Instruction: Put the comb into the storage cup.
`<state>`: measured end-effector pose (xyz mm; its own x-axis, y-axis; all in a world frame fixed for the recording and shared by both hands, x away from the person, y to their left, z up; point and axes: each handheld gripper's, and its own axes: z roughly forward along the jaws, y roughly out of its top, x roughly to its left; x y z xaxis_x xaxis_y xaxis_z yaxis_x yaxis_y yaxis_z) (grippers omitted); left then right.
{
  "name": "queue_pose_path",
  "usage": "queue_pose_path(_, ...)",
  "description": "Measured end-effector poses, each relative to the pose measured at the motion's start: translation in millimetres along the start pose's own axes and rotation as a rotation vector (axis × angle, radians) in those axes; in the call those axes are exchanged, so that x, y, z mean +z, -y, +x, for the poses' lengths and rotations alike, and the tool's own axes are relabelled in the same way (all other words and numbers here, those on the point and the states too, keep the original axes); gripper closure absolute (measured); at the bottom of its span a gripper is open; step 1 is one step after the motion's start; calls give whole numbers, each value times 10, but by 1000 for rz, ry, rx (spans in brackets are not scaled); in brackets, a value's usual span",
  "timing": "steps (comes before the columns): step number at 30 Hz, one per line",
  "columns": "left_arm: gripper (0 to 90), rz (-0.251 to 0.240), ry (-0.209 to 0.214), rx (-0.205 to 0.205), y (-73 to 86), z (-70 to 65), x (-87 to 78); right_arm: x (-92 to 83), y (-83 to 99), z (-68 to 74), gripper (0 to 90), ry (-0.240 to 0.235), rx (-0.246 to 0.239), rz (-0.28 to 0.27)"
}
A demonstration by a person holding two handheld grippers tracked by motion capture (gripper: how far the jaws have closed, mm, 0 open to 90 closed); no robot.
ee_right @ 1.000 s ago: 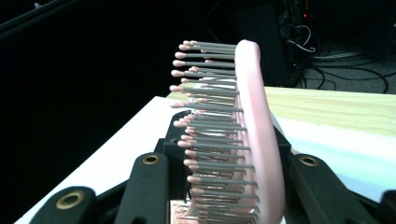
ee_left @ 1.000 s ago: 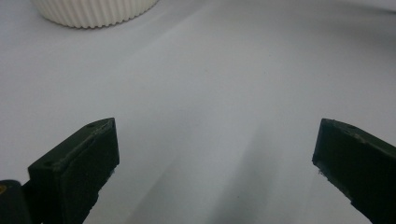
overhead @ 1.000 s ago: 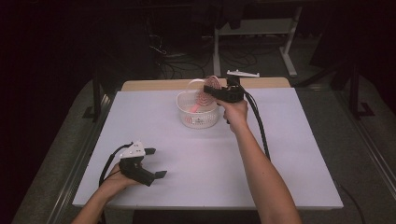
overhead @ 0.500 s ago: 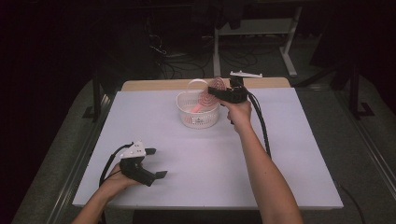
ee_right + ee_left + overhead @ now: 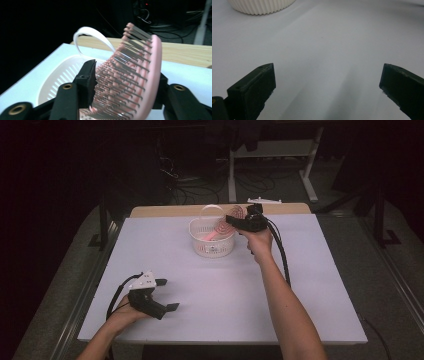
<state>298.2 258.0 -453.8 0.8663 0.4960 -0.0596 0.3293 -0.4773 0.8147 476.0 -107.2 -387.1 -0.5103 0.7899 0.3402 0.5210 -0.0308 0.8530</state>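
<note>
The high view is showing the whole white table [image 5: 300, 310], with the white basket [image 5: 212, 240] sitting toward twelve o'clock on it and the pink hairbrush [image 5: 215, 231] lying tilted inside, its head rising over the rim at about two o'clock. The right gripper [image 5: 233, 219] is hovering at that rim, while the left gripper [image 5: 167, 295] is resting near the table's seven o'clock corner, well apart from the basket. The right gripper view is giving what the high view cannot: the brush head [image 5: 130, 77] is standing between the two black jaws, bristles facing the jaw at nine o'clock and the smooth back facing the jaw at three o'clock, with the basket's handle [image 5: 92, 37] arching at eleven o'clock behind it. These jaws have just been opening, the brush head between them; they are standing about half apart, and whether the pads are pressing on it I cannot tell. The left gripper view is showing its own jaws spread wide over bare table, holding nothing, with the basket's ribbed wall [image 5: 262, 6] at eleven o'clock.
</note>
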Motion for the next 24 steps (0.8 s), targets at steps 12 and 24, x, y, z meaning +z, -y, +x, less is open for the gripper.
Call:
queue_pose_path(12, 3, 0, -5, -1, 0, 5, -6, -154, 13, -28, 249, 6, -48, 21)
queue_pose_path(24, 3, 1, -9, -6, 13, 26, -20, -303, 58, 2, 90, 2, -135, 66)
